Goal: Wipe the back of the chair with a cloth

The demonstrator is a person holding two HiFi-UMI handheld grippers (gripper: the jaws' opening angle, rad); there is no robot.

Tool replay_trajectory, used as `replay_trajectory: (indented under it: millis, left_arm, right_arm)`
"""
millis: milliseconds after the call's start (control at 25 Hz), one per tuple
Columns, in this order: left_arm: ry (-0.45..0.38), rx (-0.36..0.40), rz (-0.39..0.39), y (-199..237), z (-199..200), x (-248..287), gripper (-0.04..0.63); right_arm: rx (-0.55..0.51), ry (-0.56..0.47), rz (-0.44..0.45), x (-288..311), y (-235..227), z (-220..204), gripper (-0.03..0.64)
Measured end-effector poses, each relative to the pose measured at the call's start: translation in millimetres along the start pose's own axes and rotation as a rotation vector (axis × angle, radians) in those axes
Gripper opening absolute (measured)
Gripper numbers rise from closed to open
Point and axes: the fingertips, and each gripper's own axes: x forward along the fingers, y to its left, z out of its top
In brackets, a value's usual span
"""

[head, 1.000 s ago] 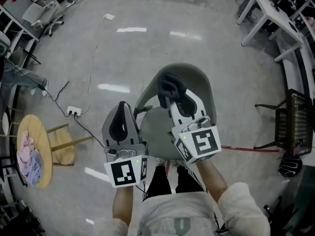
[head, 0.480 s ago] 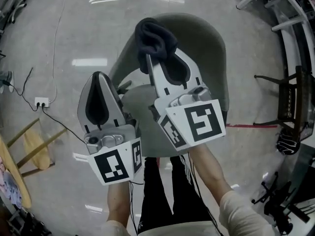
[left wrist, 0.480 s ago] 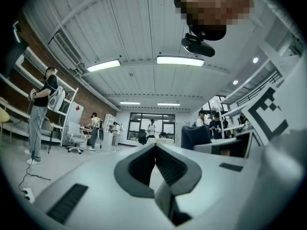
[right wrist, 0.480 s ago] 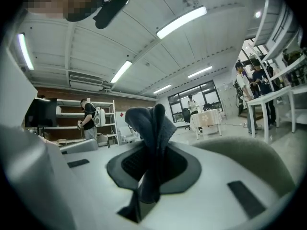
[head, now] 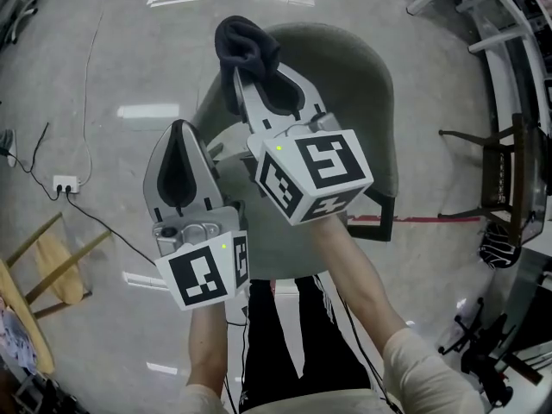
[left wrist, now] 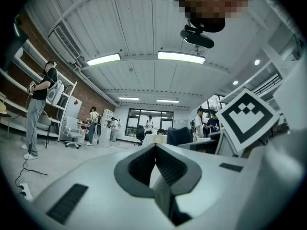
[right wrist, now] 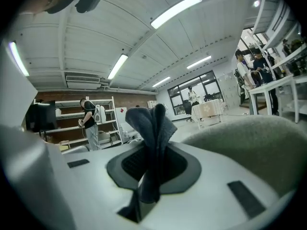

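The right gripper (right wrist: 152, 150) has its two jaws pinched on a dark cloth (right wrist: 149, 121), which stands up from between the tips in a bunched fold. Just to this gripper's right, and beyond its tips, curves the grey-green padded back of the chair (head: 366, 93). In the head view the cloth sits at the upper left part of the back's rim; whether it touches the padding cannot be told. On the right gripper's left, a little nearer the person, the left gripper (head: 179, 136) has its jaws pressed together with nothing between them, its tips just beside the chair's left edge. Each gripper carries a white cube with black square markers at its rear. Below both grippers are the person's legs in black trousers (head: 276, 335). Farther left of the left gripper, on the shiny grey floor (head: 129, 59), lies a white power strip (head: 65, 182) with a dark cable, and past it stands a wooden stool (head: 47, 261). Far to the right of the right gripper, a red line (head: 431, 219) crosses the floor toward a black metal frame (head: 504, 171). Both gripper views look up at a white ceiling with strip lights (left wrist: 181, 56).
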Motion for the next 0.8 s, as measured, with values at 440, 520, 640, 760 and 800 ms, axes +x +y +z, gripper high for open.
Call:
replay_trajectory:
  millis: [440,520,640,760,800]
  left_arm:
    - [0.038,0.010,-0.027,-7,-21,4,0.015]
    - [0.040,0.011,-0.030,-11,-22,5,0.015]
    - [0.038,0.024,-0.038,-18,-23,8,0.015]
    - [0.036,0.028,-0.053,-30,-24,10,0.015]
    - [0.037,0.024,-0.058,-34,-24,11,0.015]
  right_arm:
    - [-0.007,0.065,-0.065,24,-26,-21,0.058]
    - [-0.024,0.062,-0.083,21,-31,-20,0.058]
    - [-0.051,0.061,-0.130,13,-43,-18,0.058]
    - [-0.053,0.048,-0.210,-4,-70,-14,0.058]
    - [-0.045,0.042,-0.236,-11,-80,-13,0.058]
